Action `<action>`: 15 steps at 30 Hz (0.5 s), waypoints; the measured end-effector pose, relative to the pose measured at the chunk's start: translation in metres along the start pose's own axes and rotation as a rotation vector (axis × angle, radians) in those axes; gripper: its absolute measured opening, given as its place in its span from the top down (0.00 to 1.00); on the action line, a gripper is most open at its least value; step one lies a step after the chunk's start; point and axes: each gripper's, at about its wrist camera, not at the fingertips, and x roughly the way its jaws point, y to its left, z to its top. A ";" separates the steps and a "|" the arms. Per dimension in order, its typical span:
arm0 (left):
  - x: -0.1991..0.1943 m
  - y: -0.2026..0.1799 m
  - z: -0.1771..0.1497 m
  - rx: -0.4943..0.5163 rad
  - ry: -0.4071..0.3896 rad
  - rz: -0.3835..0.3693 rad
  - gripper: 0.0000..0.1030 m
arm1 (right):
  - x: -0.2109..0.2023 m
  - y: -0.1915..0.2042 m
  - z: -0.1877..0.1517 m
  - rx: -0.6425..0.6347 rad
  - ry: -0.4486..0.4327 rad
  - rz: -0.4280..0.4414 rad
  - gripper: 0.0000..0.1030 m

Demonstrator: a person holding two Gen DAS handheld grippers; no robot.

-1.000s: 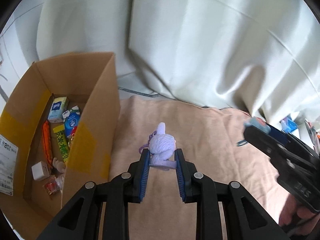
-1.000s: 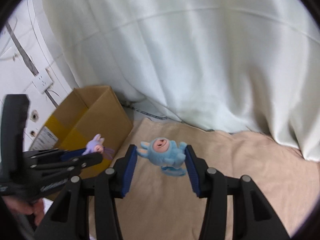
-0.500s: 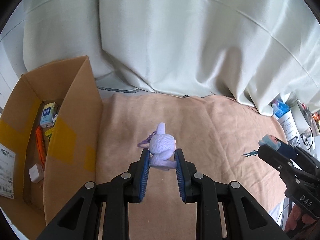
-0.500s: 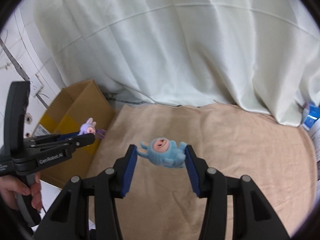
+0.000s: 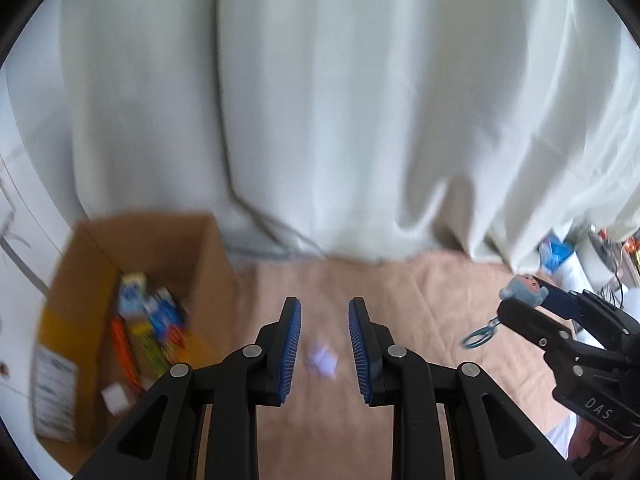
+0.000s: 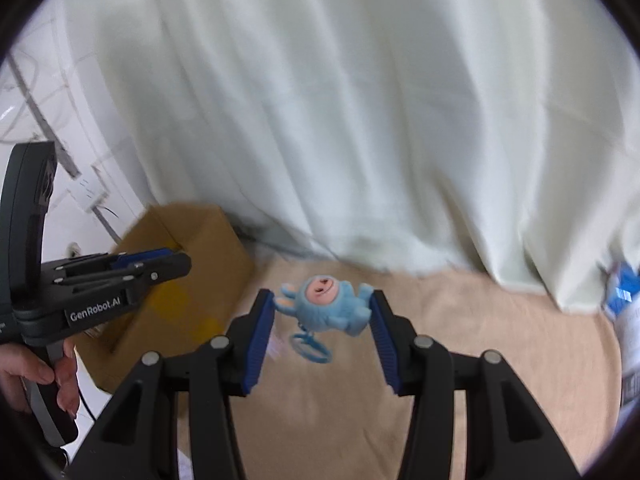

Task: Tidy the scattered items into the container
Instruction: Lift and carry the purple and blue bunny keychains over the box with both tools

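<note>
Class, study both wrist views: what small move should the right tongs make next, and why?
Probably swing the right tongs left, over the cardboard box. They are shut on the blue plush toy above the beige cloth, and the open box stands to their left.

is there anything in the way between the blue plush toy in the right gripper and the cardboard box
Partly. The left gripper hangs in front of the cardboard box, roughly level with its rim, left of the blue plush toy pinched in the right gripper. Nothing else visible lies between them, only bare beige cloth.
</note>
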 end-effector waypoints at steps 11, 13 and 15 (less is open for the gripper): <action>-0.040 0.069 0.015 -0.066 -0.057 0.004 0.74 | 0.019 0.079 0.055 -0.134 -0.089 0.130 0.49; -0.023 0.061 0.003 -0.055 -0.014 -0.008 0.74 | 0.025 0.071 0.048 -0.111 -0.061 0.114 0.49; 0.001 0.048 -0.009 -0.047 0.048 -0.020 0.74 | 0.029 0.059 0.037 -0.094 -0.033 0.081 0.49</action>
